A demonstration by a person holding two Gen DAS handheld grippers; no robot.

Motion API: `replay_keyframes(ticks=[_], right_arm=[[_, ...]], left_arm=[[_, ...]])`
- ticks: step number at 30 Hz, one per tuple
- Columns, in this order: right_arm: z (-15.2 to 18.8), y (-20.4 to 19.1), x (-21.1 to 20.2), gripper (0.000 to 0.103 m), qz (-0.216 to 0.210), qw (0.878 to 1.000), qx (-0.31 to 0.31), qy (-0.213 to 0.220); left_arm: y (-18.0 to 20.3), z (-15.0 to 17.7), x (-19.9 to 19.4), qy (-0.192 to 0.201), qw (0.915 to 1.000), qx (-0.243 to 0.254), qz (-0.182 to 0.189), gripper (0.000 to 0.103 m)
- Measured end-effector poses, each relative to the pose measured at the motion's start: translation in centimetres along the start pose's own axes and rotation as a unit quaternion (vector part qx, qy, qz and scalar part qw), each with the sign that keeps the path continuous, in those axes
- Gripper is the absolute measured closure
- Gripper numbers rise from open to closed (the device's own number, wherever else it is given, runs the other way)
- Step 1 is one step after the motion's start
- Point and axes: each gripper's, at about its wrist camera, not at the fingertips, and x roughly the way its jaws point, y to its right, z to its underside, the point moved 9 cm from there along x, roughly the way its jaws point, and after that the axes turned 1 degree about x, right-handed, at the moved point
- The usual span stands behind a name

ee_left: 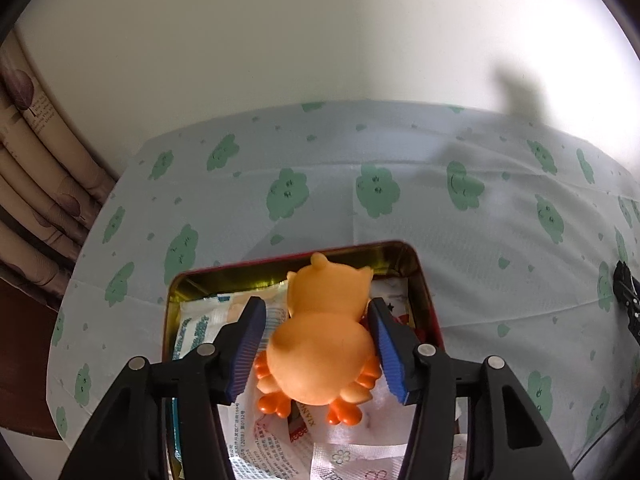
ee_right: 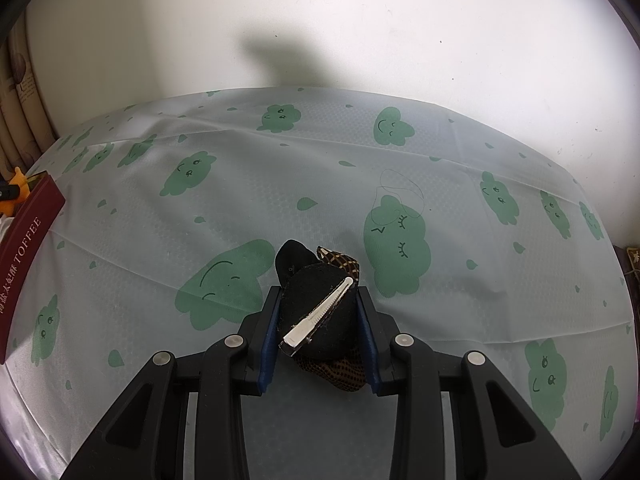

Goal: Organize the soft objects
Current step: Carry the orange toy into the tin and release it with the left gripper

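Note:
An orange rubber animal toy (ee_left: 320, 344) lies on its front on plastic packets (ee_left: 200, 332) inside a red tin (ee_left: 360, 246) with a gold lining. My left gripper (ee_left: 316, 302) stands over the tin, its blue pads (ee_left: 250, 344) on either side of the toy's body, loose against it rather than squeezing. In the right wrist view my right gripper (ee_right: 319, 290) is shut on a black fabric hair bow (ee_right: 320, 312) with a silver metal clip (ee_right: 318, 318) and brown checked trim, just above the tablecloth. The tin's side (ee_right: 24, 248), marked TOFFEE, shows at the far left.
A pale tablecloth (ee_right: 280, 184) printed with green clouds covers the table, which ends at a white wall (ee_left: 280, 40). Patterned curtains (ee_left: 32, 152) hang at the left. A thin loose hair or thread (ee_right: 400, 192) lies on the cloth ahead of the right gripper.

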Motion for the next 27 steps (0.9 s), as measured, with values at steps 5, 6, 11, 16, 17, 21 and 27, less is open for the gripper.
replay_keyframes(ticks=[5, 6, 11, 16, 17, 21, 27], right_arm=[[0.0, -0.1, 0.0, 0.071, 0.002, 1.000, -0.002, 0.000], [0.0, -0.1, 0.0, 0.071, 0.003, 1.000, -0.002, 0.000], [0.0, -0.1, 0.0, 0.071, 0.004, 1.000, -0.002, 0.000], [0.1, -0.1, -0.1, 0.071, 0.004, 1.000, -0.003, 0.000], [0.1, -0.1, -0.1, 0.071, 0.004, 1.000, -0.003, 0.000], [0.0, -0.2, 0.0, 0.071, 0.006, 1.000, -0.005, 0.000], [0.1, -0.4, -0.2, 0.072, 0.009, 1.000, -0.008, 0.002]], left_arm=[[0.3, -0.5, -1.4, 0.020, 0.9998, 0.002, 0.009, 0.045], [0.4, -0.6, -1.7, 0.022, 0.9997, 0.006, 0.006, 0.045], [0.3, -0.7, -3.7, 0.051, 0.9983, 0.016, -0.022, 0.045], [0.1, 0.0, -6.4, 0.082, 0.9960, 0.014, -0.032, 0.045], [0.0, 0.2, -7.0, 0.089, 0.9954, 0.014, -0.033, 0.045], [-0.2, 1.7, -8.8, 0.103, 0.9941, 0.016, -0.029, 0.045], [-1.7, 4.7, -10.2, 0.116, 0.9923, 0.006, -0.041, 0.045]])
